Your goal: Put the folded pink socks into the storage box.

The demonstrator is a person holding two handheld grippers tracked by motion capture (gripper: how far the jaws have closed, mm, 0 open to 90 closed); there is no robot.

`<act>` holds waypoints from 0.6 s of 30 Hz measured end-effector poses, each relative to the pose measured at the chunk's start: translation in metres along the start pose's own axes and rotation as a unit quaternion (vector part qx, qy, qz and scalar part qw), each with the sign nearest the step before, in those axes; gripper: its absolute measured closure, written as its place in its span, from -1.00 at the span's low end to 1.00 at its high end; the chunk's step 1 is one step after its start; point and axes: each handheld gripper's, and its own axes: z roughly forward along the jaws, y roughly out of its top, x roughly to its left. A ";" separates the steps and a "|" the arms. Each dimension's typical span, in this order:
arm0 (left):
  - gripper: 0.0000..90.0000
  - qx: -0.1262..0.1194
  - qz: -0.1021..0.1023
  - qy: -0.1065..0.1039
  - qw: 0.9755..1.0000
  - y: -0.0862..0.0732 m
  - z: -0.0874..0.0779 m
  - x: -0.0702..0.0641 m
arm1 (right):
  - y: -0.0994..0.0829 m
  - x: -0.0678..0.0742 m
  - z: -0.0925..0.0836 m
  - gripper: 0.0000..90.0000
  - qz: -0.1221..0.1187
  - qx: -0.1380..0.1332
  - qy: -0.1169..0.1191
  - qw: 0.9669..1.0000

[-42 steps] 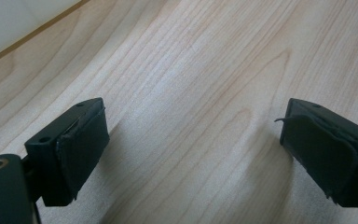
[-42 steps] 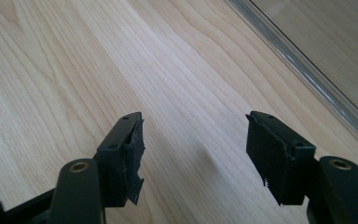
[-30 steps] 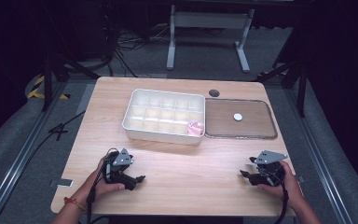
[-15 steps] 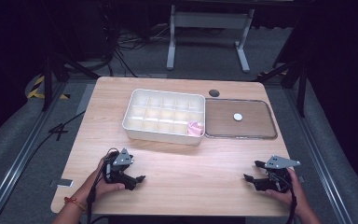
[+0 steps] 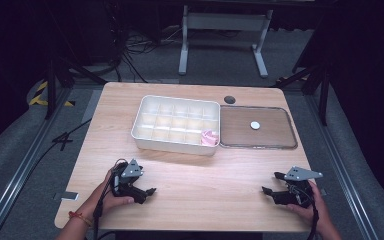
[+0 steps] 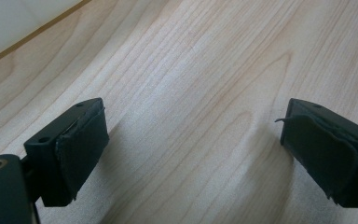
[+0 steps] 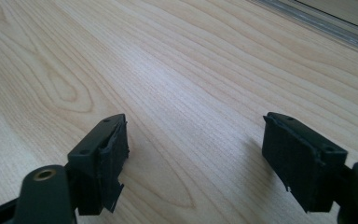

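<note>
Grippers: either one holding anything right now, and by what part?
Nothing is held. The left gripper and the right gripper both stand open over bare table, with only wood grain between the jaws.

Black claws (image 5: 150, 192), grey plates, orange wristband (image 5: 80, 218).

Pink item (image 5: 210, 138) in the white organizer box (image 5: 145, 122) and white dot (image 5: 255, 125) on the lid, both too small to identify.

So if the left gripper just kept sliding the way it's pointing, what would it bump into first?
Probably nothing soon: the left gripper, fingers open and empty, points right across the bare table. The right gripper faces it from the far side; depth is hard to judge.
</note>
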 end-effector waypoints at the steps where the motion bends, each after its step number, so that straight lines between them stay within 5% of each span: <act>1: -0.83 0.000 0.000 0.000 1.000 0.000 0.000 0.000 | 0.000 0.000 0.000 -0.49 0.000 0.000 0.000 1.000; 18: -0.84 0.001 0.001 0.000 1.000 0.000 0.000 0.000 | 0.000 0.000 0.000 -0.54 0.004 0.002 -0.002 1.000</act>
